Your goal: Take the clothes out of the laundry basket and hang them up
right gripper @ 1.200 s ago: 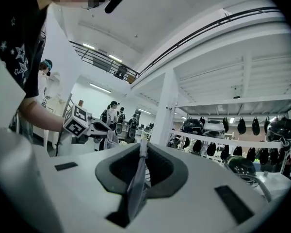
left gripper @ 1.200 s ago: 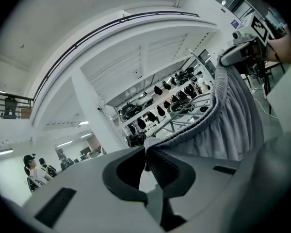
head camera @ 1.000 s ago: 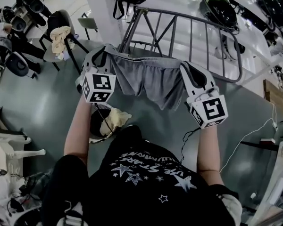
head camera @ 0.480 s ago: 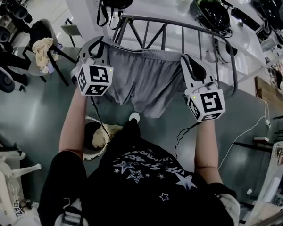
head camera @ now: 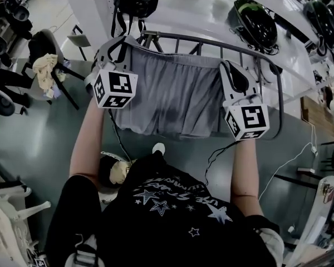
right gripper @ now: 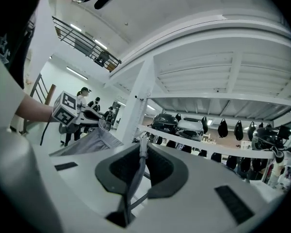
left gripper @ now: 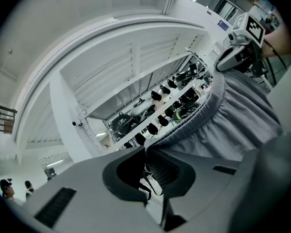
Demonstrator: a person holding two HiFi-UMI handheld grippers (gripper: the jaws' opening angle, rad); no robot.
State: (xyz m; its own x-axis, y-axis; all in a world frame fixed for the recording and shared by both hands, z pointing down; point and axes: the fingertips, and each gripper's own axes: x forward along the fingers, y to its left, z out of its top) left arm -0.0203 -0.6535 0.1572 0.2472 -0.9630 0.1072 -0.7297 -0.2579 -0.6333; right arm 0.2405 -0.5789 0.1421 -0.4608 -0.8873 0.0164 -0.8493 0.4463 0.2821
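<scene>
Grey shorts [head camera: 172, 99] hang stretched out by their waistband between my two grippers, in front of the grey metal drying rack [head camera: 211, 39]. My left gripper [head camera: 119, 44] is shut on the waistband's left end, with the elastic edge [left gripper: 203, 106] running off to the right. My right gripper [head camera: 229, 67] is shut on the right end, a thin fold of fabric [right gripper: 136, 174] pinched between its jaws. The waistband lies level with the rack's top rail. The laundry basket [head camera: 112, 168] stands on the floor at the person's left leg, with a pale garment inside.
Behind the rack a white shelf [head camera: 200, 10] carries dark helmets [head camera: 256, 16] and a black bag [head camera: 134, 1]. A chair draped with a cream cloth [head camera: 44, 68] stands at the left. Cables [head camera: 289, 161] trail over the green floor on the right.
Both grippers have carried the shorts up and forward to the rack's top rail. The shorts now hang flatter and wider. Both grips have held.
</scene>
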